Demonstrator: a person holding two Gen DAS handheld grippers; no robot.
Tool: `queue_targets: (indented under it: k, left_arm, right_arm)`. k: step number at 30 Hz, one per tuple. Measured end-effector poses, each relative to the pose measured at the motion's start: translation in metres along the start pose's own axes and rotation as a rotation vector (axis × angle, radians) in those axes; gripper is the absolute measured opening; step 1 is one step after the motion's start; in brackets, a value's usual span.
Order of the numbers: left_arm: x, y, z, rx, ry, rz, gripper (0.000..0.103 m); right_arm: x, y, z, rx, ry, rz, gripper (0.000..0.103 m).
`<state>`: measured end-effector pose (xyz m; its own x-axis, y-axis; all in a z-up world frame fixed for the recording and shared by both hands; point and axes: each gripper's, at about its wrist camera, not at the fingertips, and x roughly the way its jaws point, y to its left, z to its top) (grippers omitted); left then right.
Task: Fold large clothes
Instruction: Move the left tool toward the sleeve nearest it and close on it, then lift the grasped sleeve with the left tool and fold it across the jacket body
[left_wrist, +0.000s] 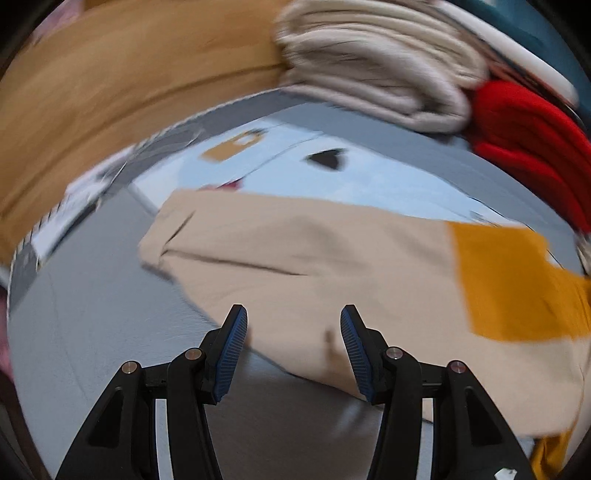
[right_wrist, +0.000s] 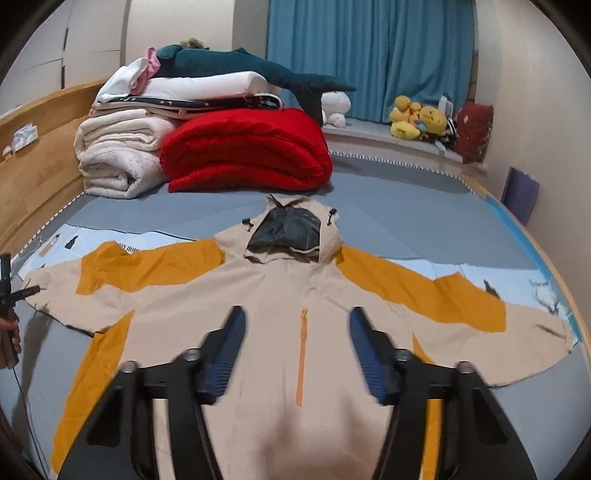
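my right gripper (right_wrist: 297, 332) hovering wide open and empty above the chest of the beige and mustard jacket (right_wrist: 280, 295) spread flat on the bed (right_wrist: 406, 206), my left gripper (left_wrist: 293, 334) open, empty, over its sleeve

left wrist view: motion-smeared throughout; cream bedding roll (left_wrist: 373, 70) and red quilt (left_wrist: 532, 147) lacked edges, quilt cut by the frame at right. jacket (left_wrist: 332, 266): only one sleeve in view, body cut off at right. right wrist view: jacket hem (right_wrist: 288, 435) hidden behind the right gripper (right_wrist: 297, 345); left gripper (right_wrist: 7, 284) cut by the left edge, jaws unreadable.
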<state>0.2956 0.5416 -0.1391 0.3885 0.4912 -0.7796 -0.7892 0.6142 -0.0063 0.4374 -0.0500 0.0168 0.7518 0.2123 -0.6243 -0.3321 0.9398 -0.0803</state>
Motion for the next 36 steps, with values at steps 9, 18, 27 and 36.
queue_targets:
  k: [9, 18, 27, 36]
  left_arm:
    - [0.039, 0.064, -0.003, -0.224, 0.042, 0.032, 0.051]
    - [0.012, 0.040, 0.018, -0.144, -0.035, 0.031, 0.002]
    - [-0.175, -0.065, 0.040, -0.030, -0.252, -0.174, 0.000]
    - [-0.292, -0.221, -0.059, 0.214, -0.236, -0.565, 0.000]
  right_arm:
    - [0.019, 0.002, -0.005, 0.006, 0.032, -0.002, 0.037]
    - [0.035, 0.014, -0.012, -0.011, 0.091, 0.025, 0.039]
    - [0.016, 0.006, -0.009, 0.048, 0.108, 0.070, 0.018]
    - [-0.014, 0.000, -0.011, 0.085, 0.133, 0.161, 0.021]
